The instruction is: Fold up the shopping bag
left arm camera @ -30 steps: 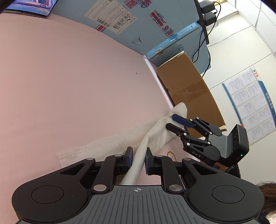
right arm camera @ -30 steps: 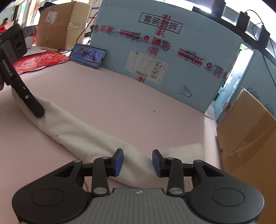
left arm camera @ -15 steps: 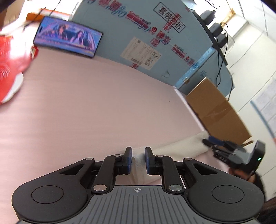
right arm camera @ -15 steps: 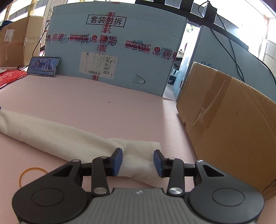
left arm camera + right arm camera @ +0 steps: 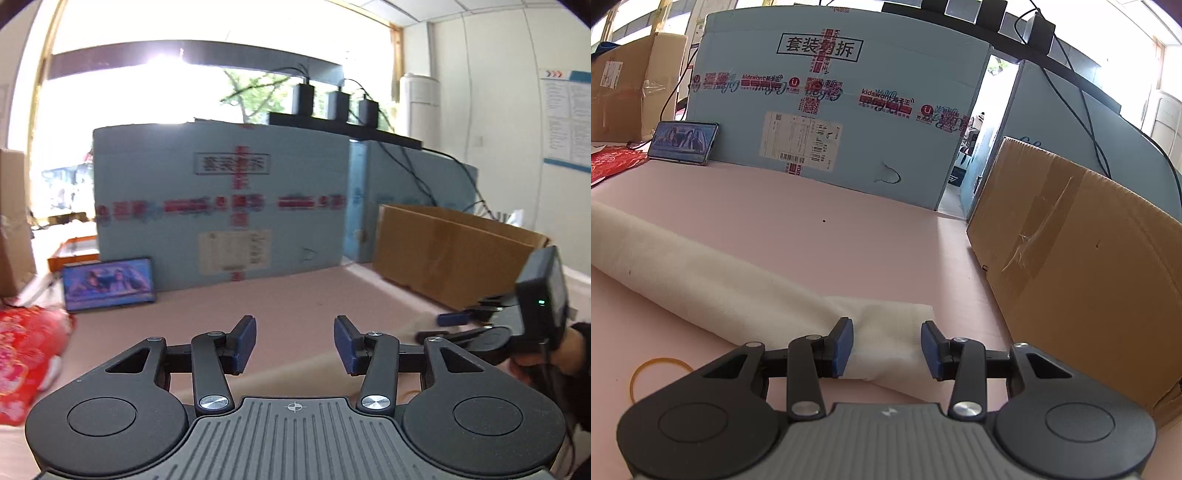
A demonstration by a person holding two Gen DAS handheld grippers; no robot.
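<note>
The white cloth shopping bag [image 5: 713,280] lies rolled into a long bundle on the pink table [image 5: 831,221], running from the left edge toward the near right. My right gripper [image 5: 886,345] is open, its blue pads on either side of the bag's folded right end without closing on it. My left gripper [image 5: 294,345] is open and empty, lifted and looking level across the table; the bag does not show in its view. The right gripper [image 5: 448,326] shows at the right of the left wrist view, held by a hand.
A yellow rubber band [image 5: 659,373] lies near the front left. A brown cardboard sheet [image 5: 1082,266] stands along the right edge. A blue box [image 5: 831,96] walls the back, with a phone [image 5: 683,142] leaning on it. Red patterned fabric [image 5: 26,354] lies at left.
My left gripper has let go of the bag, opened wide and tilted up to look level. My right gripper stays open over the bag's right end, slightly closer.
</note>
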